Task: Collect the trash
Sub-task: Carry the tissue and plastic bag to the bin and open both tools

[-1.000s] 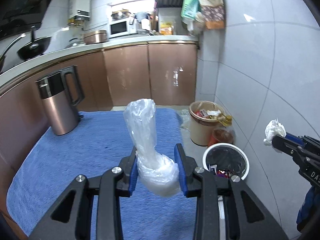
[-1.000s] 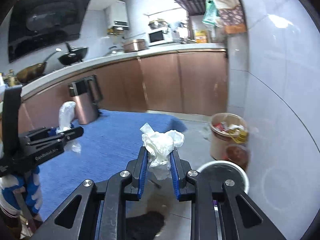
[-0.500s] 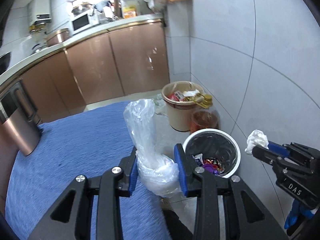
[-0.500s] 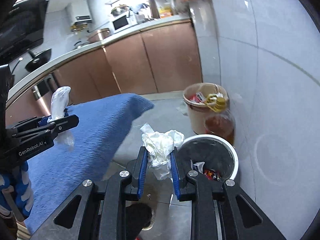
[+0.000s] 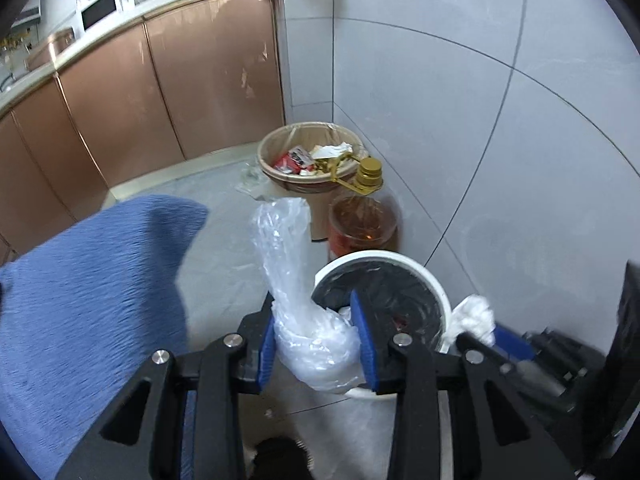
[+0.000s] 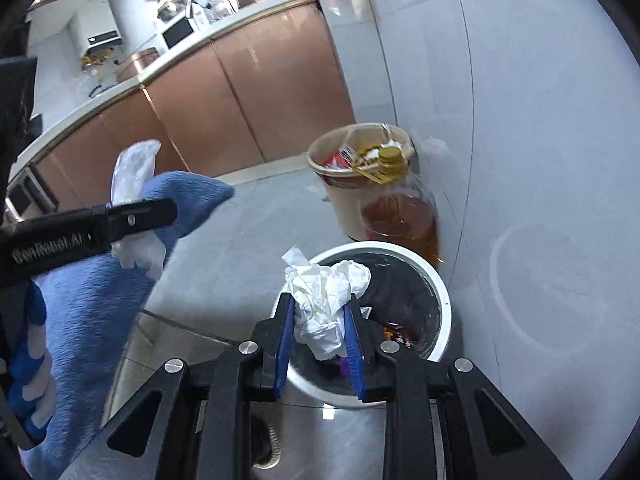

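I'm hovering both hand-held grippers, left (image 5: pixel 317 338) pinching a crumpled clear plastic bag (image 5: pixel 298 300), right (image 6: pixel 319 334) pinching a wadded white tissue (image 6: pixel 326 298), jaws just easing apart, over the white-rimmed black-lined bin (image 6: pixel 438 336), risking the bag missing outside its near rim.

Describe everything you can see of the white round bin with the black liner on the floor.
The white round bin with the black liner stands upright on the pale tiled floor beside the wall, just in front of an amber oil jug. Its rim looks like smooth white plastic; the glossy black bag inside holds a few colourful wrappers at the bottom. It has no lid. Neither gripper's trash appears to touch it.
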### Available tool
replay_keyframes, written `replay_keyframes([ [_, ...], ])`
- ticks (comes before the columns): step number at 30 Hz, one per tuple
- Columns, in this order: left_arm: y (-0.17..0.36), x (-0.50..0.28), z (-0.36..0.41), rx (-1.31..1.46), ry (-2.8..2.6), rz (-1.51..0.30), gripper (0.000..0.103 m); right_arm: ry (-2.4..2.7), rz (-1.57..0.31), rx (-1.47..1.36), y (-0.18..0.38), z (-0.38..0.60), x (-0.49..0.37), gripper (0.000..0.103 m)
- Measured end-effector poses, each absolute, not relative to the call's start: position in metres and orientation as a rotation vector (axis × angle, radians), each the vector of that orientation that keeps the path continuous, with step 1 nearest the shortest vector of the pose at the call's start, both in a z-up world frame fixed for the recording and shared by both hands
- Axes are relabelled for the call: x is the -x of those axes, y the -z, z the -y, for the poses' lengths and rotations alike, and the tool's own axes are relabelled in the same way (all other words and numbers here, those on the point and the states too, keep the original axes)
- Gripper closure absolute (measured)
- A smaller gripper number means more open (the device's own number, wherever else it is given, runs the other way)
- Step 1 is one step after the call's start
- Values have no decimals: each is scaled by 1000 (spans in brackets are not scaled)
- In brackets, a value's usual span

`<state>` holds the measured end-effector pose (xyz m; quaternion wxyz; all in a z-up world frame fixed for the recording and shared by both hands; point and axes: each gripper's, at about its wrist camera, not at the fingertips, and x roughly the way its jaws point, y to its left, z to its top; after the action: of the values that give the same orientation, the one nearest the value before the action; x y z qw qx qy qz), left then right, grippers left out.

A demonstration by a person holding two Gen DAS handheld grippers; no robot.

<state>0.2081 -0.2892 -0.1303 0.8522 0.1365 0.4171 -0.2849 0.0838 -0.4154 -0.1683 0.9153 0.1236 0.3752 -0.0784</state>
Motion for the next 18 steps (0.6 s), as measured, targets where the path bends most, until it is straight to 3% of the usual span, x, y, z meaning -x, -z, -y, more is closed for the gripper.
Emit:
replay_keyframes([
  [6,148,-233,315,-192,626,-926,64,203,-813,-296,196,439,-103,76],
  [9,153,-241,323,-144,637,-948,51,226,-832,-319,208,451,-111,69],
  [11,154,-244,326,-117,644,-953,47,238,-838,-325,212,455,-113,58],
  [18,145,-238,323,-98,643,-944,44,245,-851,-308,216,454,-115,50],
])
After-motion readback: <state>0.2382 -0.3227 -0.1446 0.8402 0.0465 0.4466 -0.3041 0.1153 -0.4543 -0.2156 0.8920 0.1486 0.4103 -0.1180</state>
